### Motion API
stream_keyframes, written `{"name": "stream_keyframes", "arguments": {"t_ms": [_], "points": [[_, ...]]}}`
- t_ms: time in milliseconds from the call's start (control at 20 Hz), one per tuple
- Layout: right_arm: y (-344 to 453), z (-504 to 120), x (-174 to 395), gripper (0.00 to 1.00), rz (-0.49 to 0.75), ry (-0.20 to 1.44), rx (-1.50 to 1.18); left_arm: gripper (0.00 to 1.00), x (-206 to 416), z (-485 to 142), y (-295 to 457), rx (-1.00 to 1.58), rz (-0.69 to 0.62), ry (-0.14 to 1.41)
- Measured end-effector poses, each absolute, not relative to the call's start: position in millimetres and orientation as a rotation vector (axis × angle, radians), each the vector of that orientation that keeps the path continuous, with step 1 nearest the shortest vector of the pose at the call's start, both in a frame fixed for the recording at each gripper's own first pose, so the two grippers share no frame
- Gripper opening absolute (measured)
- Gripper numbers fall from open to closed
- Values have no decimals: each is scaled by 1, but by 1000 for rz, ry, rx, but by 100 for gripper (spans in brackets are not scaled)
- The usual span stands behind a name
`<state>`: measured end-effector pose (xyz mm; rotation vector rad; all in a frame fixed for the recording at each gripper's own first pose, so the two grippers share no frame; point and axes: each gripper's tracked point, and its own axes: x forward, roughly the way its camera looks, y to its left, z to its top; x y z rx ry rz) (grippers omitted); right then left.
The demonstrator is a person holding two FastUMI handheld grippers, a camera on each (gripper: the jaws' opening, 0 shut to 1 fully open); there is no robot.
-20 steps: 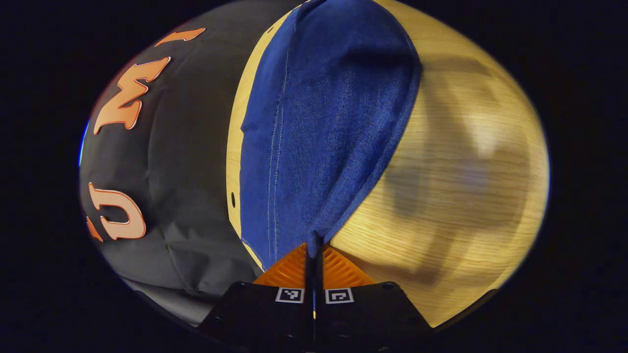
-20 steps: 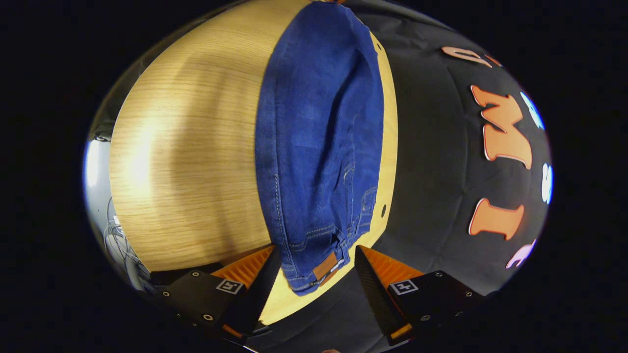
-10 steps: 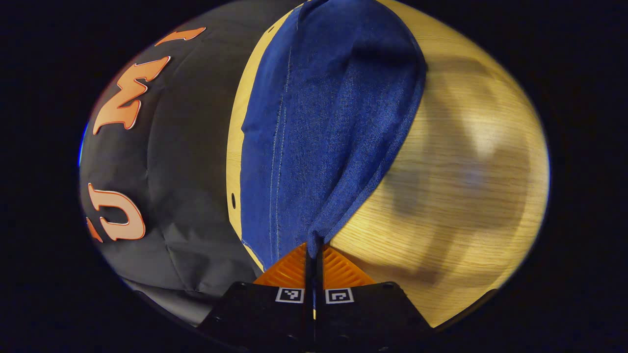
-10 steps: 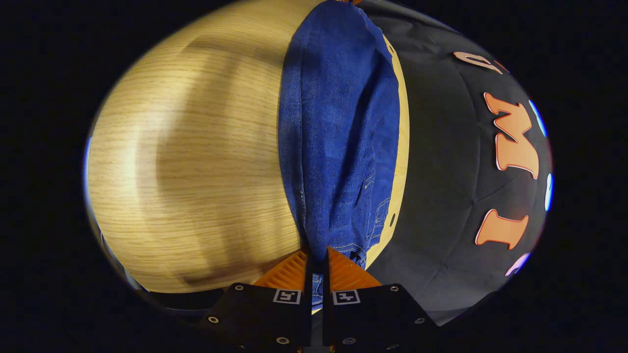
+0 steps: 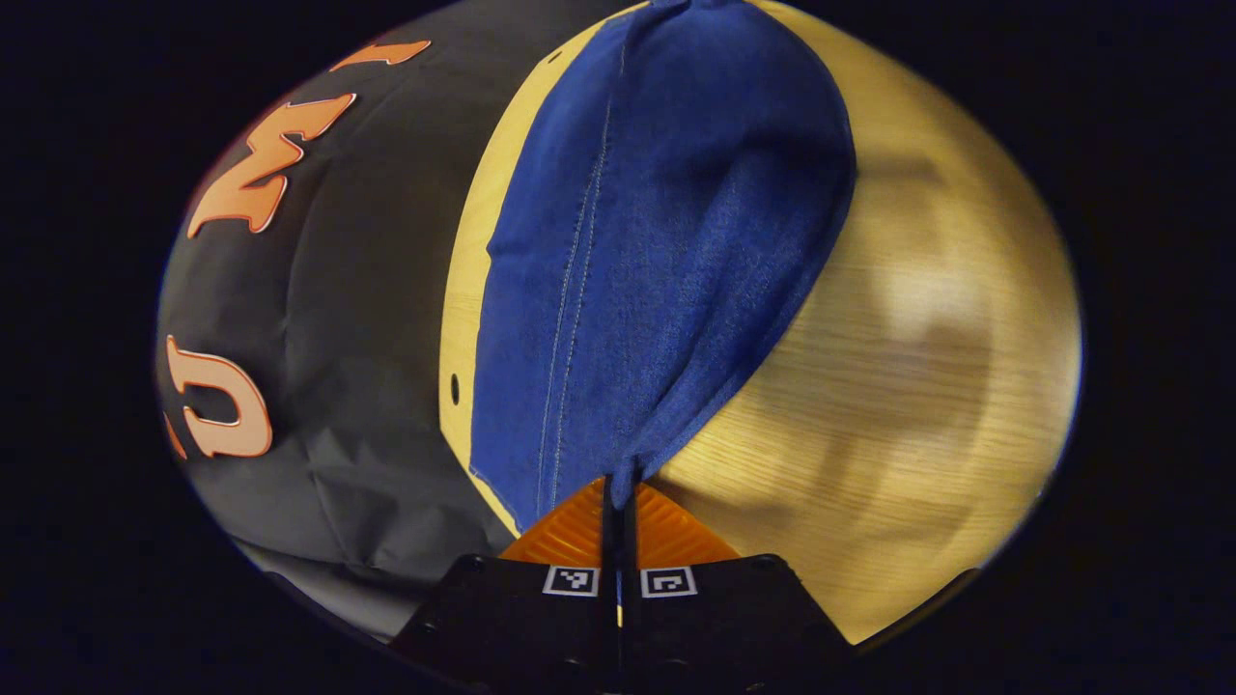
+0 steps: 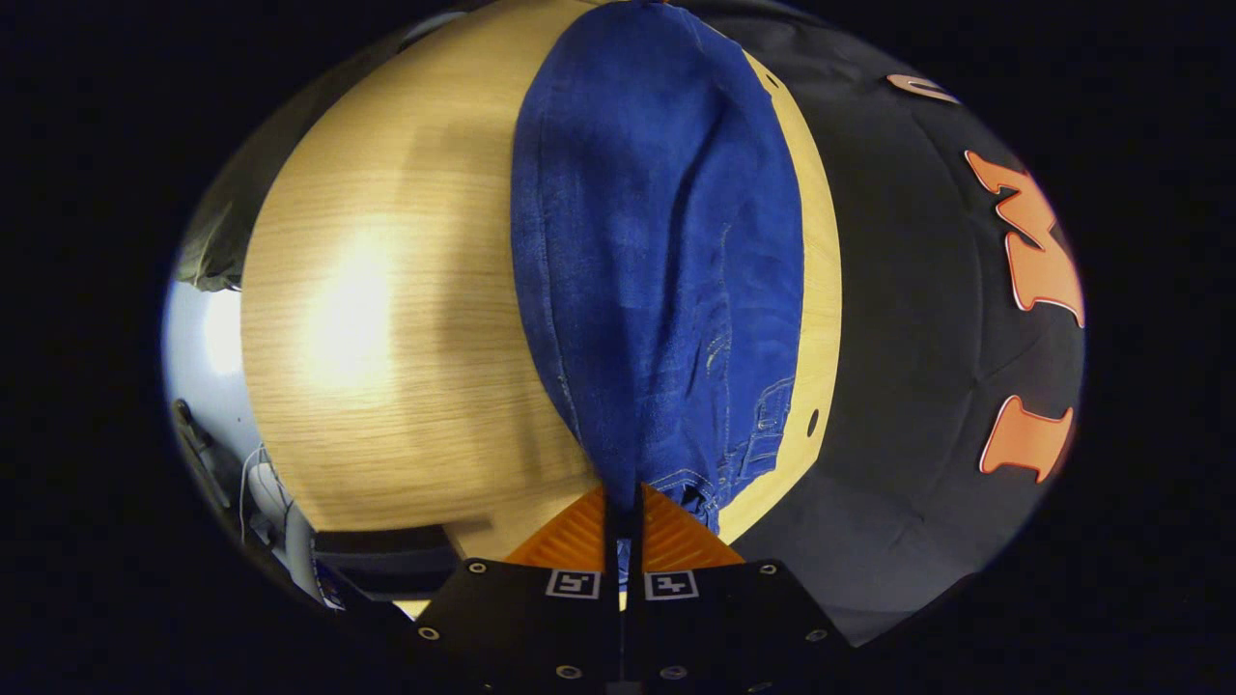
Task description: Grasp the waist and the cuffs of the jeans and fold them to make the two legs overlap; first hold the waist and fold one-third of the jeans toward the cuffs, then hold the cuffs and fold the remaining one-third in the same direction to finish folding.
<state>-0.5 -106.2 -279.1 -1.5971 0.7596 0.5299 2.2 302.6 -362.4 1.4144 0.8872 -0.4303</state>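
Observation:
Blue jeans lie stretched along the far side of a light wooden table, close to the black cloth wall. In the left gripper view my left gripper is shut on the cuff end, and the denim rises from the table into its fingers. In the right gripper view the jeans run away from me, with the waist, belt loops and pocket stitching nearest. My right gripper is shut on the waist edge, which is pulled up slightly between the fingers.
The table edge with a small dark hole runs right beside the wall cloth. Broad bare wood lies on the side away from the wall. Cables and equipment sit below the table's end.
One second ago my right gripper stood open around the waist; it has since shut on it and lifted it a little. The left gripper stayed shut on the cuffs and shifted slightly.

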Motion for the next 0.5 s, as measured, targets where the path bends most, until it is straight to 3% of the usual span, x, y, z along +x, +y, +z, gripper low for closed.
{"name": "stream_keyframes", "arguments": {"t_ms": [500], "points": [[-99, -226, 38, 2, 639, 1054, -1364, 2, 42, -298, 292, 1187, -725, 1084]]}}
